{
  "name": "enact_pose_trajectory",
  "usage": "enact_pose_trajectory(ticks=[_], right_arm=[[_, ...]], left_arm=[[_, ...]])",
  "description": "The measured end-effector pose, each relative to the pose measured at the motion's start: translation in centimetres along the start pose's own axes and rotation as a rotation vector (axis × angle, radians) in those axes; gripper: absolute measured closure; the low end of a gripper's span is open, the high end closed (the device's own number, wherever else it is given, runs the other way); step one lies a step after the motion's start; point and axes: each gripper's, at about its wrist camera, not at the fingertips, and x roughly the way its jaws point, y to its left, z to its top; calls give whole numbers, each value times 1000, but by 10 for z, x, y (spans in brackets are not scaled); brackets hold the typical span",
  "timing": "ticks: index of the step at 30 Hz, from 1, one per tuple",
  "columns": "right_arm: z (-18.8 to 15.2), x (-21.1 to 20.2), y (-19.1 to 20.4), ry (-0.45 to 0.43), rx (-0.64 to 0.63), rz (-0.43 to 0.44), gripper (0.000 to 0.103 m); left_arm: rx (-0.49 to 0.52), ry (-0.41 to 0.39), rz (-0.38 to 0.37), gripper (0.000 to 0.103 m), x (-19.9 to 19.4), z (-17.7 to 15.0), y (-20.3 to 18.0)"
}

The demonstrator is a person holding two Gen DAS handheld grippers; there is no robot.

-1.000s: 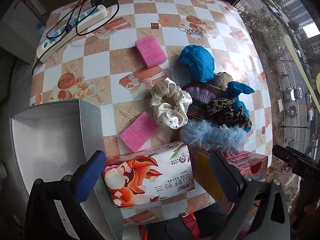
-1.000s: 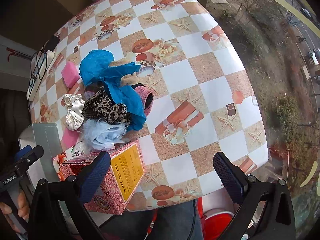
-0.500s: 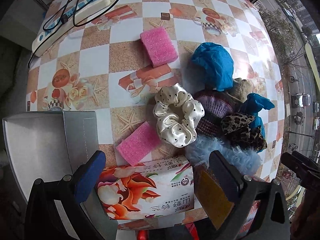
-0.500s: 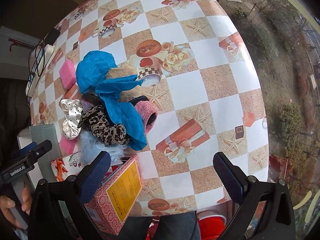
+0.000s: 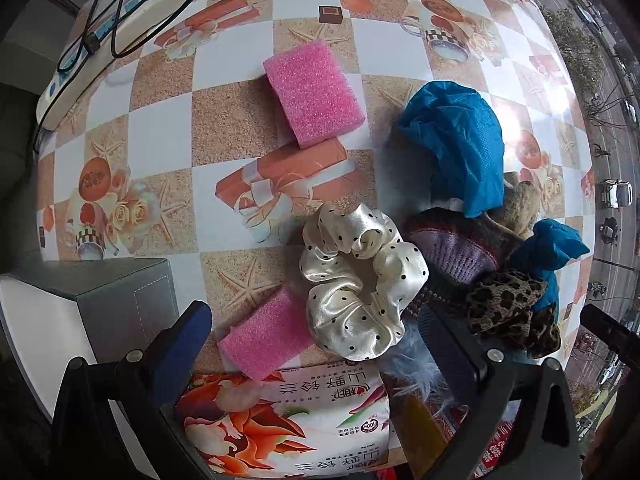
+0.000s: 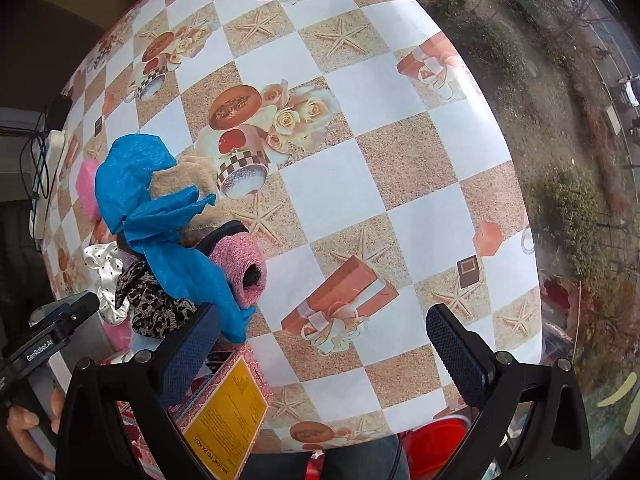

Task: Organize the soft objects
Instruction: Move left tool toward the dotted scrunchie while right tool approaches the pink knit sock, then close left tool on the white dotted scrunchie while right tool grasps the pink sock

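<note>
Left gripper [image 5: 316, 344] hangs over the near edge of the table [image 5: 160, 140], its 2 fingers spread wide, nothing between them — right under it lies the tissue pack [image 5: 288, 416] with its orange flower print. Just past the left fingertip sits the near pink sponge [image 5: 266, 334], touching the pack's far edge, and beside it, dead ahead between the fingers, the cream polka-dot scrunchie [image 5: 360, 284]. By the right finger, a tuft of pale blue fur [image 5: 412, 364] pokes out, and beyond that finger the leopard scrunchie [image 5: 508, 304] rests against a knitted purple piece [image 5: 452, 248]. Out to the left of the left finger, the grey box [image 5: 116, 304] stands open. Further ahead, the blue cloth [image 5: 460, 140] is heaped on the pile, and the second pink sponge [image 5: 314, 94] lies apart from everything, flat on the checks. Far left corner: a power strip [image 5: 116, 36] with black cable looped over it.

Over to the right gripper [image 6: 320, 344] — also gaping, also holding nothing, poised above bare checked cloth. Under its left finger sits the red patterned box [image 6: 224, 408] with a yellow label. Just ahead of that finger, the pink knitted roll [image 6: 244, 268] lies on its side, open end toward us, with blue cloth draped over it.
</note>
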Motion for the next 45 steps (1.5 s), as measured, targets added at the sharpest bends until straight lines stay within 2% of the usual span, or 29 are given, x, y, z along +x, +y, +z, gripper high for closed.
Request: enact_pose_trajectory(ticks=[8, 13, 18, 23, 28, 31, 33, 36, 37, 41, 45], right_arm=[[25, 32, 5, 49, 76, 37, 0], [27, 56, 23, 108, 19, 72, 0], [21, 71, 29, 132, -69, -18, 0], [9, 65, -13, 101, -17, -78, 0], [1, 52, -53, 76, 54, -140, 0], [-8, 44, -70, 41, 96, -97, 0], [-12, 39, -71, 17, 89, -45, 0], [-11, 27, -48, -9, 51, -9, 0], [-13, 24, -37, -12, 40, 3, 0], [-12, 28, -20, 21, 7, 18, 0], [-9, 41, -13, 65, -9, 6, 0]], left_arm=[[5, 42, 37, 0, 31, 19, -3], [39, 51, 108, 0, 52, 33, -18], [65, 28, 205, 0, 72, 43, -20], [29, 26, 195, 0, 77, 48, 1], [47, -12, 181, 0, 67, 59, 6], [64, -12, 172, 0, 72, 60, -1], [61, -3, 161, 0, 83, 62, -3], [57, 6, 158, 0, 93, 66, -5], [56, 6, 163, 0, 87, 52, -8], [52, 25, 162, 0, 94, 45, -3], [43, 31, 138, 0, 120, 41, -1]])
